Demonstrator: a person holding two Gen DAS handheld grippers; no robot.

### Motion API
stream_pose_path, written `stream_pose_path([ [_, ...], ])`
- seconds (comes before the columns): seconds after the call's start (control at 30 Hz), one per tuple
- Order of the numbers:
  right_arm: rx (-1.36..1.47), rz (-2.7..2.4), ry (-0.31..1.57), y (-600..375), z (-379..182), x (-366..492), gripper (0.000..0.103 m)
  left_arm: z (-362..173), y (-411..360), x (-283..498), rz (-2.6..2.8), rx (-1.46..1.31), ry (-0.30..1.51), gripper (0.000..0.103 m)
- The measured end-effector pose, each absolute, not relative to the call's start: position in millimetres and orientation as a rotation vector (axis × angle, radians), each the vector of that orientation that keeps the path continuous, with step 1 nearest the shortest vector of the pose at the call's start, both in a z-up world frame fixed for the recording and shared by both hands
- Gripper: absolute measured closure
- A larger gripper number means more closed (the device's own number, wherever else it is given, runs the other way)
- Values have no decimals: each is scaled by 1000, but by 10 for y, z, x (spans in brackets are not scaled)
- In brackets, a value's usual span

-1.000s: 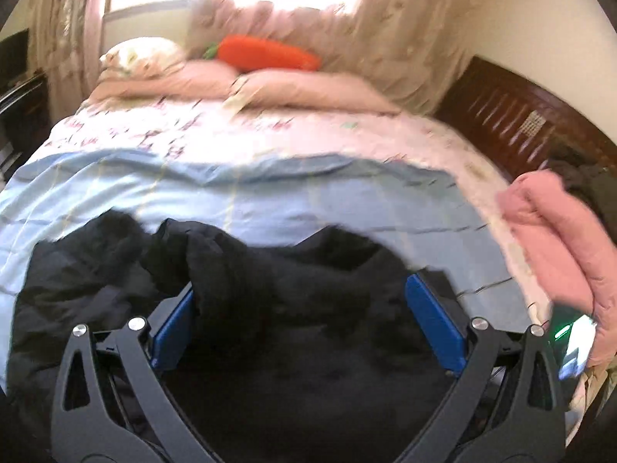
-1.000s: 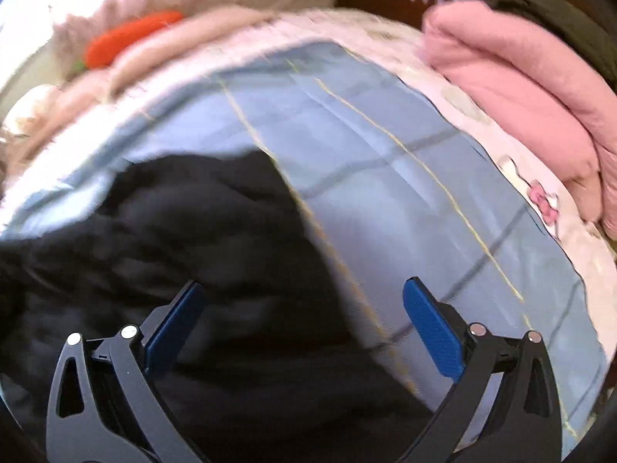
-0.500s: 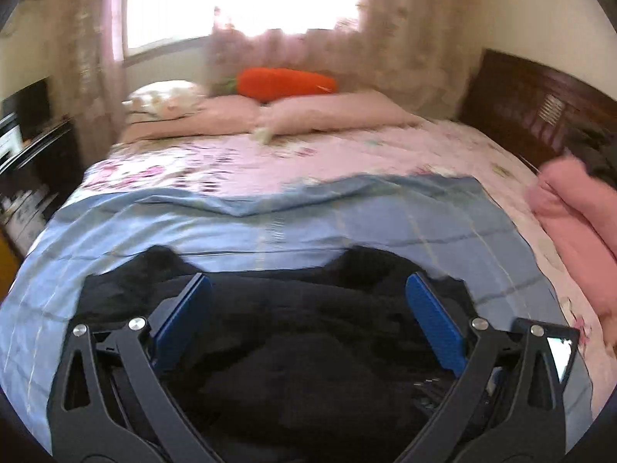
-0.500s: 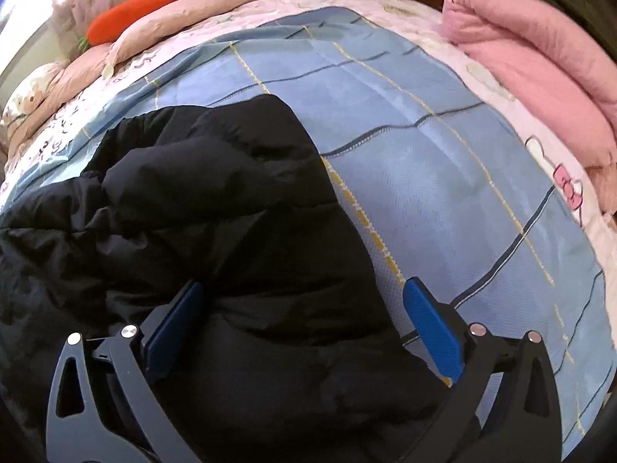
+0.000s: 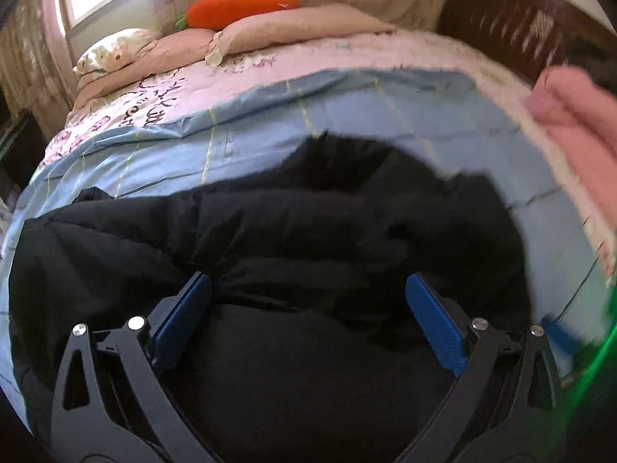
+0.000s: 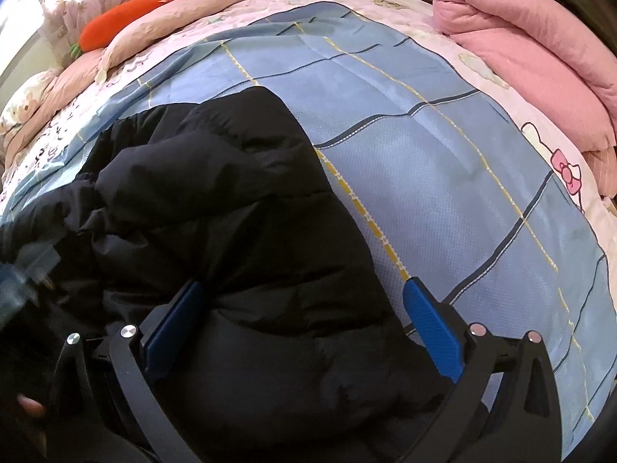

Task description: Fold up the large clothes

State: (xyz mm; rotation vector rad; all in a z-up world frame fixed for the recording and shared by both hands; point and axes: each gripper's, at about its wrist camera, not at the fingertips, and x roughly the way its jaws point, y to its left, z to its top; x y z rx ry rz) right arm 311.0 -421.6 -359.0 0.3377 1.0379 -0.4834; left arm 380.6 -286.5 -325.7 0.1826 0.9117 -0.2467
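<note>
A large black puffer jacket (image 5: pixel 293 239) lies crumpled on a blue checked sheet (image 5: pixel 270 123) on the bed. It also shows in the right wrist view (image 6: pixel 231 200), bunched at the left of the sheet (image 6: pixel 443 146). My left gripper (image 5: pixel 308 293) is open, its blue pads wide apart over the jacket's middle. My right gripper (image 6: pixel 304 301) is open over the jacket's right edge, with the right pad (image 6: pixel 432 324) by the sheet. Neither holds cloth.
A folded pink quilt (image 6: pixel 532 61) lies at the right side of the bed, also in the left wrist view (image 5: pixel 578 131). Pillows (image 5: pixel 293 27) and an orange carrot plush (image 5: pixel 239 7) lie at the head. A dark wooden headboard (image 5: pixel 520 19) stands at the right.
The left gripper has tipped down and moved closer over the jacket. The right gripper has held nearly still over the jacket's right edge. Both stay open.
</note>
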Motion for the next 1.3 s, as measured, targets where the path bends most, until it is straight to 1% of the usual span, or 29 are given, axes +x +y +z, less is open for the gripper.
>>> stream_pose_path([
  [0.3, 294, -456, 1032, -4122, -3598, 3160, 1, -3169, -2229, 3798, -101, 194, 877, 3],
  [0.37, 293, -461, 1028, -4130, -3624, 3156, 1, -3147, -1874, 3831, 0, 166, 864, 3],
  [0.4, 302, -460, 1025, -4136, -3638, 3151, 1, -3183, -1652, 3882, 23, 114, 888, 2],
  [0.47, 342, -439, 1024, -4152, -3679, 3147, 1, -3374, -1125, 4011, -58, -122, 1002, 2],
  [0.5, 350, -430, 1029, -4136, -3707, 3159, 1, -3434, -1043, 4036, -86, -149, 1024, 2],
  [0.6, 288, -462, 1022, -4062, -3732, 3188, 1, -3477, -1212, 3977, -80, -5, 964, 2],
  [0.73, 279, -479, 1078, -4057, -3815, 3293, 1, -3632, -1185, 4036, -83, -44, 991, 2],
  [0.87, 265, -491, 1102, -4045, -3814, 3318, 1, -3617, -1223, 4060, -85, -32, 1012, 2],
  [0.93, 265, -562, 1141, -3999, -3575, 3281, 1, -3459, -1213, 4066, -113, -17, 1041, 2],
  [0.97, 282, -565, 1119, -3965, -3418, 3227, 2, -3331, -1204, 4010, -123, -3, 1023, 4],
  [1.0, 328, -533, 1047, -3906, -3146, 3098, 2, -3132, -1206, 3938, -130, 28, 978, 8],
  [1.07, 382, -438, 958, -3757, -2718, 2840, 2, -2635, -1214, 3671, -139, 118, 876, 8],
  [1.1, 373, -396, 954, -3637, -2521, 2682, 2, -2465, -1197, 3560, -148, 123, 853, 5],
  [1.13, 363, -380, 952, -3558, -2423, 2565, 2, -2305, -1156, 3433, -156, 107, 842, 2],
  [1.2, 371, -345, 933, -3374, -2272, 2158, 2, -2171, -1109, 3266, -169, 88, 849, 2],
  [1.3, 501, -410, 959, -3207, -2411, 1452, 2, -2135, -1097, 3044, -170, 153, 819, 2],
])
